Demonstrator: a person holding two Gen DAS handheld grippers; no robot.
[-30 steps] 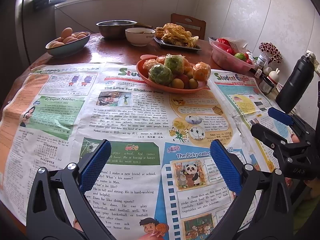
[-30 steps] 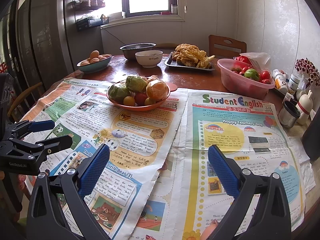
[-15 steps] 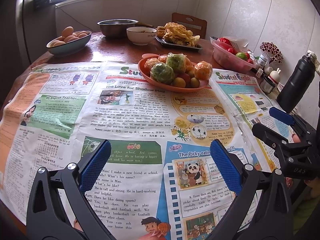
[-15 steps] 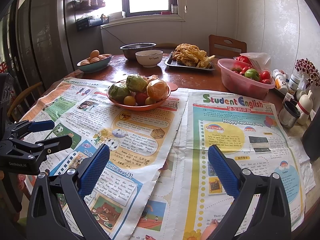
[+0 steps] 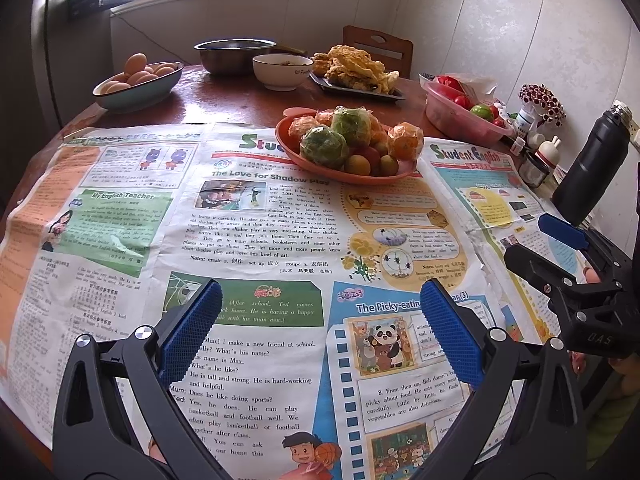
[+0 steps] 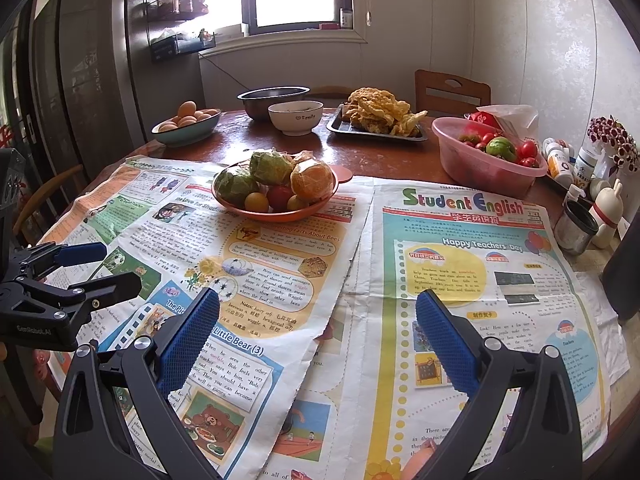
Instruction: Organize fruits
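An orange plate (image 5: 316, 165) (image 6: 280, 213) heaped with fruit sits on newspaper in the middle of the table: two wrapped green fruits (image 5: 324, 147) (image 6: 270, 167), wrapped oranges (image 5: 405, 142) (image 6: 312, 179), and small yellow and red fruits (image 6: 256, 201). My left gripper (image 5: 320, 332) hovers open over the newspaper well short of the plate, nothing between its blue pads. My right gripper (image 6: 318, 330) is open too, held over the papers to the plate's near right. Each gripper shows at the edge of the other's view: right gripper (image 5: 560, 252), left gripper (image 6: 80, 268).
A pink tub (image 6: 480, 164) of tomatoes and a green fruit stands at the right. Behind are an egg bowl (image 5: 136, 86), a steel bowl (image 5: 234, 54), a white bowl (image 6: 295, 117) and a tray of fried food (image 5: 356, 72). A black flask (image 5: 592, 168), small bottles and a metal cup (image 6: 576, 227) crowd the right edge.
The left wrist view has eased slightly toward the plate, which sits a little lower in frame. The right gripper has hardly moved. Both stay open.
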